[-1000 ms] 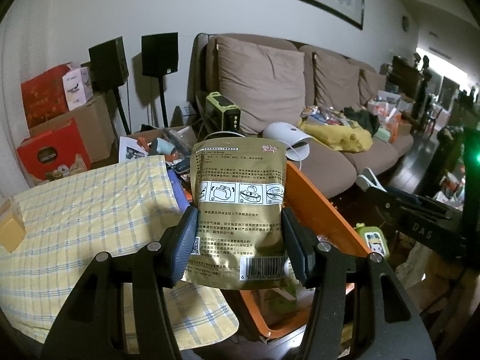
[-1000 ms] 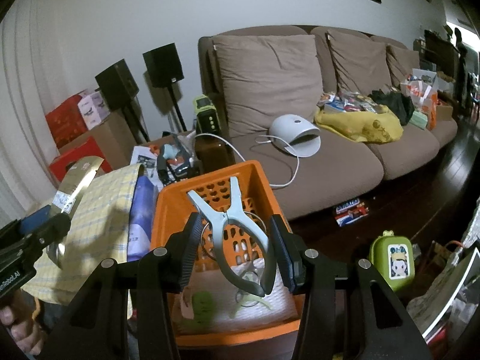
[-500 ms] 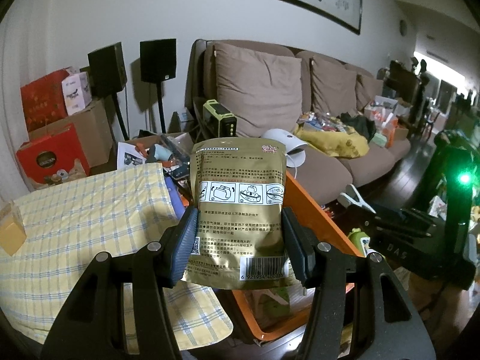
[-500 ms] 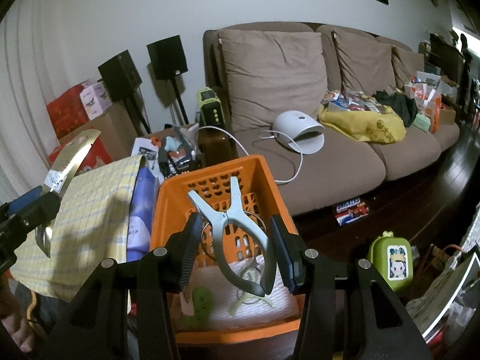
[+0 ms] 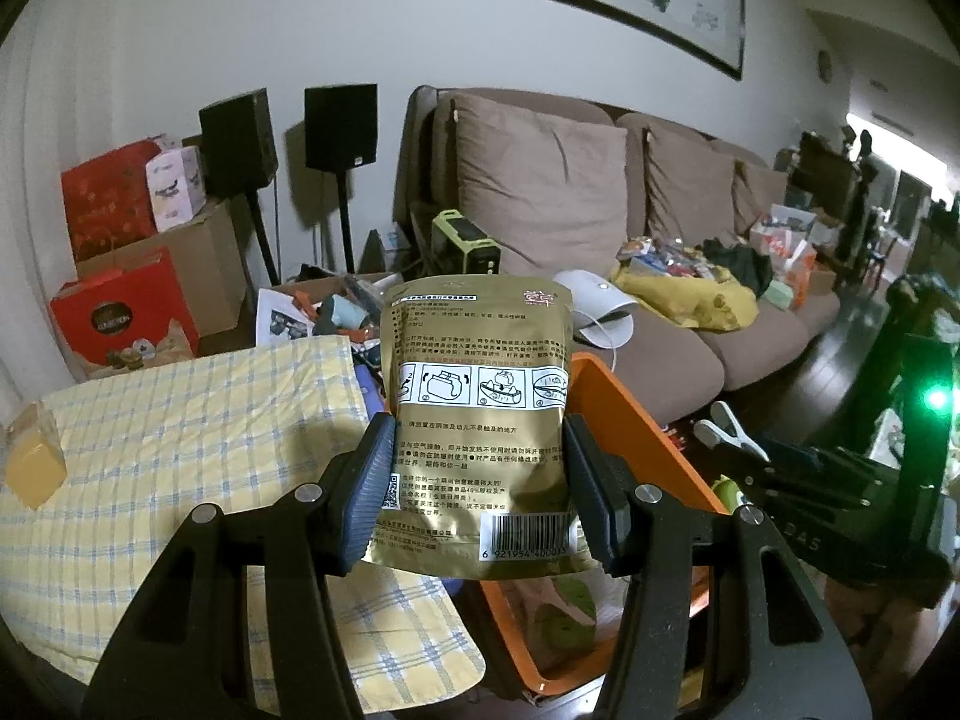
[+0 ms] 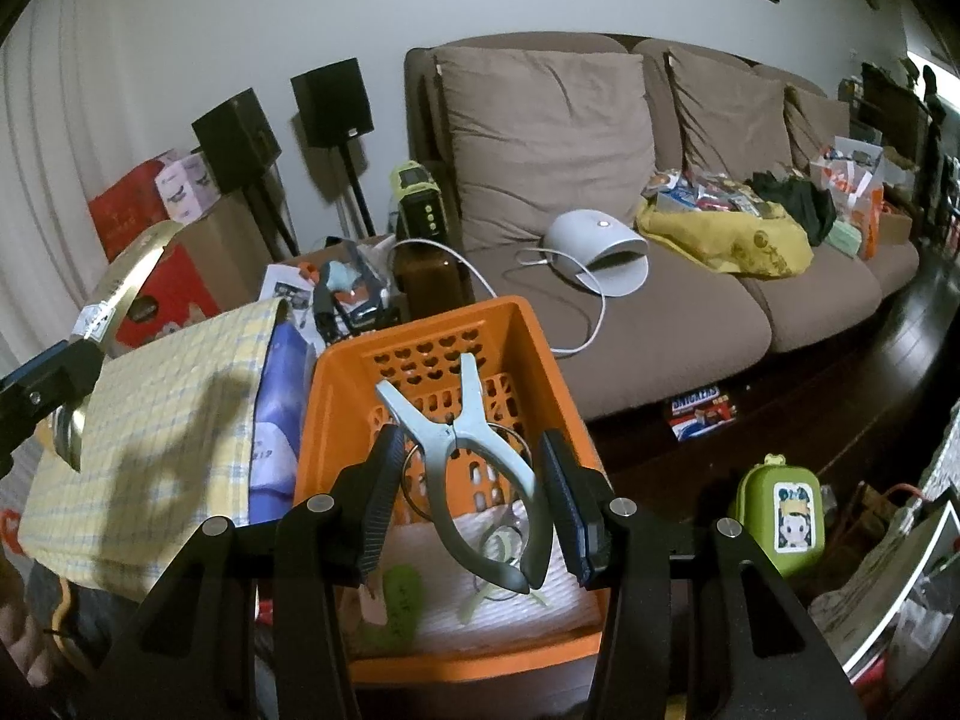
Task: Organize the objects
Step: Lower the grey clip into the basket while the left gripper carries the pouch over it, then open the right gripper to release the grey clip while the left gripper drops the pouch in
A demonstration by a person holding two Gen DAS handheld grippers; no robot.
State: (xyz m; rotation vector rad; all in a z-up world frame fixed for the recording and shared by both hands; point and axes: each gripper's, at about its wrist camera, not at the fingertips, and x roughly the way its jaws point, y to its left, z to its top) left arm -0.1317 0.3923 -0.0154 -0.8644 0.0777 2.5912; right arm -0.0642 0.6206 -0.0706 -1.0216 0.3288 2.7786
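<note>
A gold foil pouch (image 5: 480,396) with printed text and a barcode stands upright between the pads of my left gripper (image 5: 478,474), which is shut on its lower sides. It hangs over the edge between the checked cloth and the orange basket (image 5: 636,414). My right gripper (image 6: 474,492) is shut on a pale grey spring clamp (image 6: 456,444), held above the orange basket (image 6: 420,324) with its handles pointing toward me. In the right wrist view the pouch (image 6: 126,282) shows edge-on at the far left.
A yellow checked cloth (image 5: 180,450) covers the surface on the left, with a yellow block (image 5: 33,468) on it. The basket holds a white pad (image 6: 510,594) and small green items. A brown sofa (image 6: 660,312), a white domed device (image 6: 600,252) and a green case (image 6: 780,516) lie beyond.
Both grips stay as they were. The views have drifted only slightly, and the right gripper with its green light shows a little more in the left wrist view.
</note>
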